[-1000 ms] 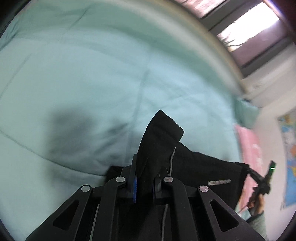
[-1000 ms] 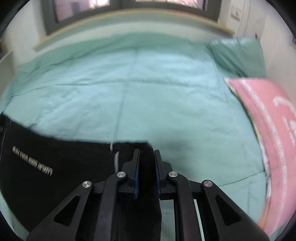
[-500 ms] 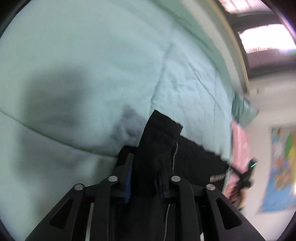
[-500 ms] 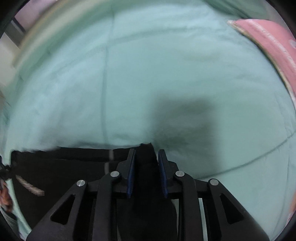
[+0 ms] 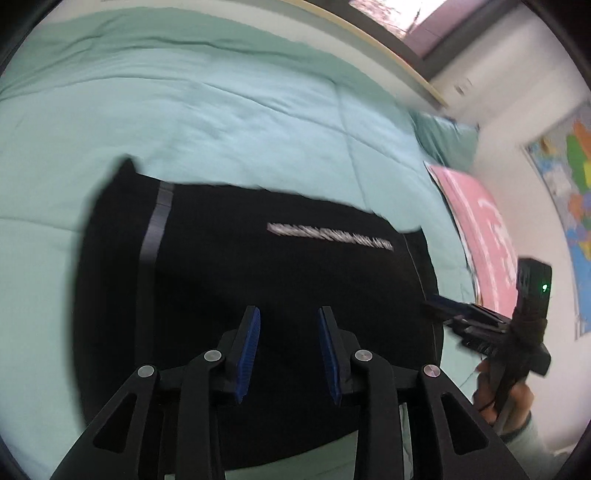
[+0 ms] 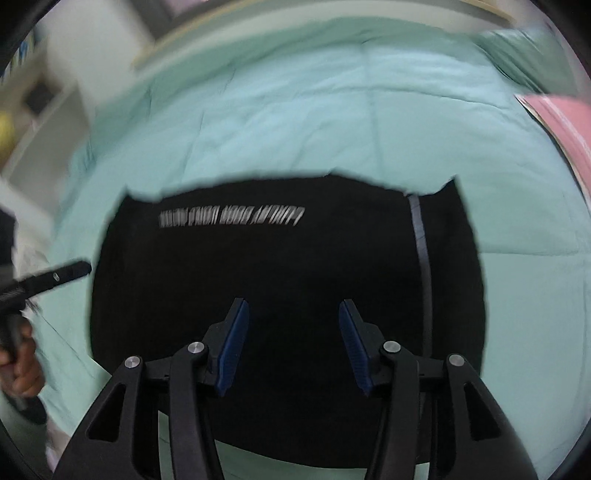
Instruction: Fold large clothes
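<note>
Soft, even daylight comes from the window, which is blown out to white glare; the bed is brightly lit with no hard shadows. Both views bulge with fisheye distortion inside dark round corners; motion blur smears the edges, and the white lettering is unreadable.

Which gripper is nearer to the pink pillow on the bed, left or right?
Right. In the left wrist view the right gripper hangs at the black garment's edge beside the pink pillow. The left gripper is over the garment's middle, farther away.
</note>
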`<state>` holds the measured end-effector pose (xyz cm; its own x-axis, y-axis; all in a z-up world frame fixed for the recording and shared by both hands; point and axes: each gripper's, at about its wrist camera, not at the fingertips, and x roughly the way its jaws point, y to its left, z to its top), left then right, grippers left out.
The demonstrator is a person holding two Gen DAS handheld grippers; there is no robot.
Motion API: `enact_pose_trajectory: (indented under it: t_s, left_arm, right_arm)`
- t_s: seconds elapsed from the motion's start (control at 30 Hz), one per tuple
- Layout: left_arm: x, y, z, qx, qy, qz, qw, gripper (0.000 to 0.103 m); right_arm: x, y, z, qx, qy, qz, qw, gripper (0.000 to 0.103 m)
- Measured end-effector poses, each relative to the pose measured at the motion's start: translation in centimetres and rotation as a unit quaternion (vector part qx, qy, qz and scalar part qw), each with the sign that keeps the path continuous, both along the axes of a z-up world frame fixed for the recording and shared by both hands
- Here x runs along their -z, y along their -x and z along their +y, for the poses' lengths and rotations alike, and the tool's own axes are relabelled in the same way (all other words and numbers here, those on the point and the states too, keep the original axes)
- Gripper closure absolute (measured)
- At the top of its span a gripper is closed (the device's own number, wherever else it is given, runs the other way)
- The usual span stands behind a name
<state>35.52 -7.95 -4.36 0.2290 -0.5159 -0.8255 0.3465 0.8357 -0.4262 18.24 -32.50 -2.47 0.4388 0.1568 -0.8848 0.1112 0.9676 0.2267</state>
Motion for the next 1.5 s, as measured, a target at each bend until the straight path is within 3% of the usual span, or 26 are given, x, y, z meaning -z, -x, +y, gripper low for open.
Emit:
enact_pose_trajectory:
  t_s: [0.1, 0.2, 0.27, 0.33, 0.47, 0.6, 0.67, 0.77, 0.8, 0.9, 0.97, 1.07, 1.13, 1.23, 1.3, 1.4, 1.5]
  left_arm:
    - [3.1, 0.9, -3.2, 0.015, -0.04, -0.003, 0.9991, 0.07]
    - [7.4, 0.9, -4.7, 0.021, -0.081, 0.021, 0.9963, 0.07]
    - [9.2, 0.3, -3.4, -0.018, -0.049, 0.048, 0.9975, 0.07]
    - [10.2, -0.7, -3.1, -0.025, -0.036, 0.063, 0.997, 0.07]
    - [10.3, -1.8, -3.0, -0.02, -0.041, 0.076, 0.996, 0.07]
    - [7.5, -2.4, -2.7, -0.002, -0.017, 0.086, 0.9962, 0.07]
    - [4.9, -3.0, -1.9, 0.0, 0.039, 0.066, 0.9971, 0.07]
    - [3.7, -4.7, -2.1, -0.007, 0.066, 0.058, 0.9961, 0.069]
    - [4.2, -5.4, -2.4, -0.005, 0.061, 0.066, 0.9959, 0.069]
    - [9.8, -8.2, -3.3, -0.017, 0.007, 0.126, 0.9918, 0.069]
    - [12.4, -9.3, -2.8, -0.033, 0.02, 0.165, 0.9856, 0.071]
    - [12.3, -9.5, -0.9, -0.056, 0.046, 0.198, 0.9775, 0.082]
    - [9.9, -8.3, 0.4, -0.042, 0.06, 0.177, 0.9815, 0.082]
    - [5.2, -3.8, 1.6, 0.018, 0.005, 0.093, 0.9955, 0.081]
    - [3.3, -0.3, 2.2, 0.057, -0.011, 0.058, 0.9966, 0.081]
    - [3.3, 3.8, 3.7, 0.069, -0.027, 0.056, 0.9957, 0.077]
    - [5.5, 6.1, 4.1, 0.054, -0.052, 0.068, 0.9949, 0.077]
  right_arm:
    - [2.2, -0.5, 2.2, -0.011, -0.014, 0.003, 1.0, 0.049]
    - [6.0, -1.6, 3.3, -0.021, 0.018, 0.035, 0.999, 0.048]
    - [8.5, -2.3, 3.3, -0.017, 0.012, 0.062, 0.998, 0.047]
    - [9.8, -2.8, 2.5, 0.001, -0.015, 0.071, 0.997, 0.047]
    - [10.5, -2.8, 2.1, 0.004, -0.015, 0.066, 0.998, 0.047]
    - [7.7, -3.1, 1.2, 0.002, -0.045, 0.073, 0.996, 0.046]
    - [5.3, -3.2, 1.1, -0.004, -0.053, 0.038, 0.998, 0.046]
    - [3.1, -5.5, 0.8, 0.0, -0.019, 0.002, 1.0, 0.046]
    - [3.4, -6.5, 0.7, 0.002, -0.015, 0.007, 1.0, 0.046]
    - [6.7, -9.3, 0.6, 0.006, 0.004, 0.04, 0.999, 0.045]
    - [9.5, -10.3, 0.8, -0.001, 0.015, 0.066, 0.998, 0.045]
    - [9.9, -10.2, 1.1, -0.006, 0.029, 0.067, 0.997, 0.045]
    - [7.9, -9.0, 0.7, -0.003, 0.009, 0.056, 0.998, 0.044]
    - [4.0, -5.1, 1.1, -0.026, -0.013, 0.024, 0.999, 0.044]
    - [2.0, -2.2, 1.7, -0.043, -0.018, 0.003, 0.999, 0.043]
    - [1.5, 2.5, 3.1, -0.062, -0.021, 0.007, 0.998, 0.042]
    - [4.6, 5.3, 3.5, -0.059, 0.014, 0.042, 0.997, 0.041]
